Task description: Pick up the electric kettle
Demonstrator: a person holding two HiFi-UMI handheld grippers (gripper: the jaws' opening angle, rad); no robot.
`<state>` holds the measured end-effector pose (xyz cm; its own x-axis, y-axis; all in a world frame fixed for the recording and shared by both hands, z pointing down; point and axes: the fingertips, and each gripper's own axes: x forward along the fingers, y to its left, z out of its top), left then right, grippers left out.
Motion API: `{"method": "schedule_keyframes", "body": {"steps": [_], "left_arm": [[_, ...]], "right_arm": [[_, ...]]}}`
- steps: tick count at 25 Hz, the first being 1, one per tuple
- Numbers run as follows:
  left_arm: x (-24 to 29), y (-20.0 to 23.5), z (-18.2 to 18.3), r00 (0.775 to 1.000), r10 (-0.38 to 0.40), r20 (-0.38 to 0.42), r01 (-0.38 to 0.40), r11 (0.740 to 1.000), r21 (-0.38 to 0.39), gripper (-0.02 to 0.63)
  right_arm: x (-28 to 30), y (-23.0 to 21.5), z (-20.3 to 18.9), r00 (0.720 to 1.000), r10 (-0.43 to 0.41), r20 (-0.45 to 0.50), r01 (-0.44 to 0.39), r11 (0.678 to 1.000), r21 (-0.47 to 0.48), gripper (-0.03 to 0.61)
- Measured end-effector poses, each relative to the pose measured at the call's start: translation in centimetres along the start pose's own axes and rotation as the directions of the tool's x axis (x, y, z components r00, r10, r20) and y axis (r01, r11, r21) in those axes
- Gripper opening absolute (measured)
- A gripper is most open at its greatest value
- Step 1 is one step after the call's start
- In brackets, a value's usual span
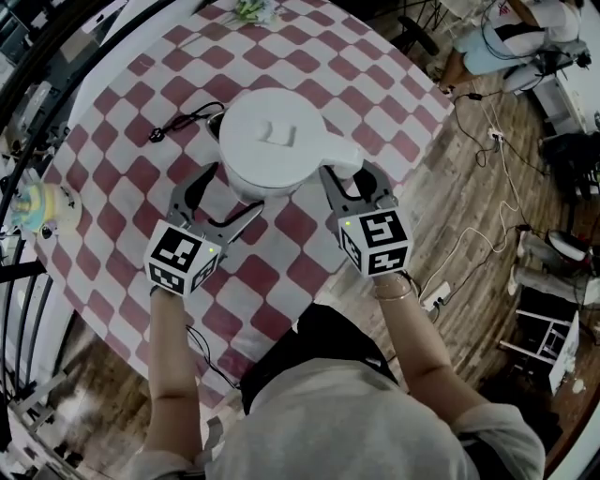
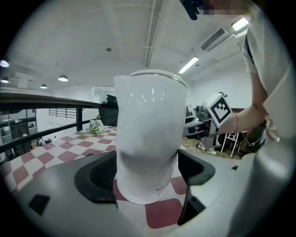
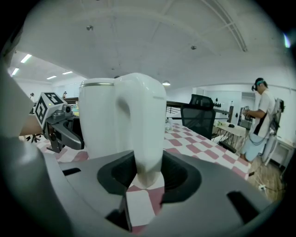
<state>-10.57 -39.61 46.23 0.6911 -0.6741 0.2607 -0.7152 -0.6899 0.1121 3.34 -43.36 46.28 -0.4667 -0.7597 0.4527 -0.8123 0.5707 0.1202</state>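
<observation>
A white electric kettle [image 1: 277, 141] stands on a round table with a red-and-white checked cloth [image 1: 122, 169]. My left gripper [image 1: 234, 190] reaches in from the near left. In the left gripper view the kettle's body [image 2: 148, 139] fills the space between the wide-spread jaws of the left gripper [image 2: 147, 178], and I see no clear squeeze. My right gripper [image 1: 352, 173] is at the kettle's right side. In the right gripper view the right gripper [image 3: 148, 173] has both pads against the lower end of the kettle's handle [image 3: 148, 139].
A black power cord [image 1: 183, 122] lies on the cloth left of the kettle. A small bunch of flowers [image 1: 251, 9] sits at the far edge and a colourful object [image 1: 42, 206] at the left edge. Cables trail over the wooden floor [image 1: 487, 187]. A person [image 3: 261, 120] stands beyond an office chair [image 3: 199, 115].
</observation>
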Motion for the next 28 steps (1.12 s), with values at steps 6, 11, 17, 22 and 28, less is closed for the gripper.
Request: {"method": "schedule_keyframes", "body": {"steps": [6, 11, 17, 22, 28], "left_arm": [[0.7, -0.1, 0.2, 0.997, -0.071, -0.016, 0.071, 0.997, 0.004, 0.413], [0.8, -0.1, 0.3, 0.998, -0.059, -0.002, 0.059, 0.998, 0.005, 0.413], [0.8, -0.4, 0.5, 1.0, -0.03, 0.001, 0.03, 1.0, 0.01, 0.411], [0.6, -0.4, 0.8, 1.0, -0.01, 0.024, 0.01, 1.0, -0.001, 0.411], [-0.1, -0.4, 2.7, 0.998, 0.008, 0.064, -0.007, 1.0, -0.005, 0.411]], "right_arm": [[0.6, -0.4, 0.2, 1.0, 0.02, 0.004, -0.02, 1.0, -0.021, 0.146], [0.7, -0.4, 0.2, 0.999, 0.028, 0.017, -0.028, 1.0, 0.009, 0.143], [0.7, -0.6, 0.2, 1.0, 0.025, 0.019, -0.026, 0.997, 0.067, 0.143], [0.6, -0.7, 0.9, 0.999, 0.036, 0.024, -0.038, 0.996, 0.084, 0.149], [0.0, -1.1, 3.1, 0.997, 0.038, 0.071, -0.044, 0.996, 0.08, 0.149]]}}
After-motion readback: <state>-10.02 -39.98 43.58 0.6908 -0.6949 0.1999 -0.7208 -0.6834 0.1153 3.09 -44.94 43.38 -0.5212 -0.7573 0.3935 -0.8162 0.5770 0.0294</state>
